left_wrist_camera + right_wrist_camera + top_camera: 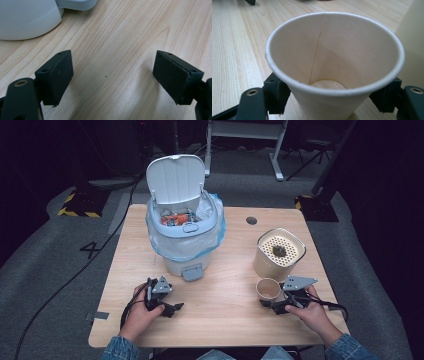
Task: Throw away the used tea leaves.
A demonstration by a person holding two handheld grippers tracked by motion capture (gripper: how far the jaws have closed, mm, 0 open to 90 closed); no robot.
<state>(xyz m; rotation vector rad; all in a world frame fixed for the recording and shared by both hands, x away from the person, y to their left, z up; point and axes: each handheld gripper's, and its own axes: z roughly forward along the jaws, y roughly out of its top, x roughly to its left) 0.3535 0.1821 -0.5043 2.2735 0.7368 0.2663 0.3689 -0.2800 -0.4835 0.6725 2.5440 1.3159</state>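
Cup work looks mostly done: the tan paper cup, empty, stands low right, clamped by the right gripper beside the cream strainer-topped canister holding a dark lump. Remaining: release. Left gripper gapes empty. White lined bin holds rubbish.

High view looks down over the table; both gripper views skim its wood closely.

Left gripper fingers apart, right gripper fingers clamped.
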